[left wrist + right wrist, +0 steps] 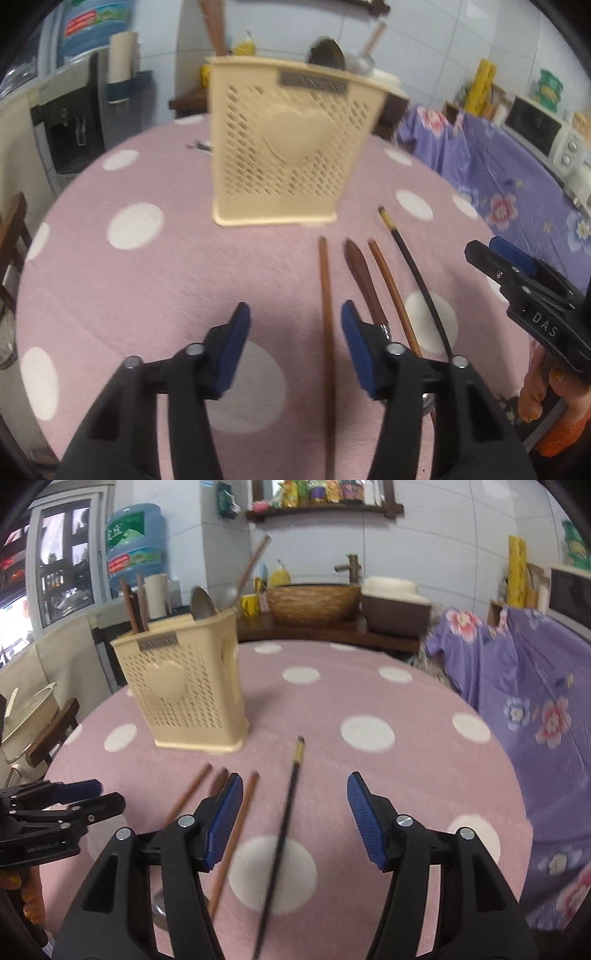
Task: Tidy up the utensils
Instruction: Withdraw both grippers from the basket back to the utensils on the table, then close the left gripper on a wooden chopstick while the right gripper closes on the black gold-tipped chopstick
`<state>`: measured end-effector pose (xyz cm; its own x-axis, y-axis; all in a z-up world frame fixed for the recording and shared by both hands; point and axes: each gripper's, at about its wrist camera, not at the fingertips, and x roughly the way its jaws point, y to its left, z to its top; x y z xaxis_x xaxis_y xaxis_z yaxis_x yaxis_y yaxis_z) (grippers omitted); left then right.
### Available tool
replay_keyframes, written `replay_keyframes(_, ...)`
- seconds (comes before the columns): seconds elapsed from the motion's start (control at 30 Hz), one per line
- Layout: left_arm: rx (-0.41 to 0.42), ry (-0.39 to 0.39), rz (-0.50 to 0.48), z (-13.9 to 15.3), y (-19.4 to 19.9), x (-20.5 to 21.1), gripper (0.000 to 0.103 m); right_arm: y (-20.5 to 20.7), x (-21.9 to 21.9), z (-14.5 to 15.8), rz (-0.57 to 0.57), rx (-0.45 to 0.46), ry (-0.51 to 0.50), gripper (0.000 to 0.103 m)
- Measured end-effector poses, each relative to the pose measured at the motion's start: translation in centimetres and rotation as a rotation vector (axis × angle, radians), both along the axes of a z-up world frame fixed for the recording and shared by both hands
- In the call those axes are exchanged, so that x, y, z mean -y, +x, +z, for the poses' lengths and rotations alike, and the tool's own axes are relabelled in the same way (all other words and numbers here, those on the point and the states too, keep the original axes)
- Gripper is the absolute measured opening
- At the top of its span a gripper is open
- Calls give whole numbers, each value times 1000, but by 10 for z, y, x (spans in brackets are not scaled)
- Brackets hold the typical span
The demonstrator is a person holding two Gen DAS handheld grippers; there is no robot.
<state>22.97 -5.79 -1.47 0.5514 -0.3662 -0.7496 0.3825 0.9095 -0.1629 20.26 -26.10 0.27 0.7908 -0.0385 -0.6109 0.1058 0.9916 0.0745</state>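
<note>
A cream perforated utensil holder [284, 147] [188, 686] stands on the pink dotted tablecloth [147, 280], with chopsticks [135, 605] and a spoon [203, 603] sticking out of it. In front of it lie a brown chopstick [325, 295] [188, 794], a brown-handled utensil [364, 280] [219, 779], a second brown chopstick [391, 291] [236, 834] and a black chopstick [417, 273] [284, 827]. My left gripper [295, 314] [107, 794] is open, straddling the first brown chopstick without touching it. Over the black chopstick my right gripper [295, 782] [480, 247] is open too, with nothing held.
A counter under purple floral cloth [535, 701] runs along the right with a toaster oven [546, 136] on it. Behind the table are a wooden basin [312, 602] and a water dispenser [70, 140]. A wooden chair [11, 240] stands at the left edge.
</note>
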Motion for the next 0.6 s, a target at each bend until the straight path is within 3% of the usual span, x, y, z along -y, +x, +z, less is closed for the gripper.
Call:
replay_keyframes(0.13, -33, 36, -34, -15, 5, 21, 37, -10, 9, -8, -17, -10, 10, 59)
replay_keyframes(0.37, -20, 102, -40, -28, 12, 40, 35, -16, 16, -15, -11, -11, 49, 59)
replay_keyframes(0.6, 4, 109, -32, -29, 20, 43, 34, -15, 14, -15, 4, -13, 65, 59)
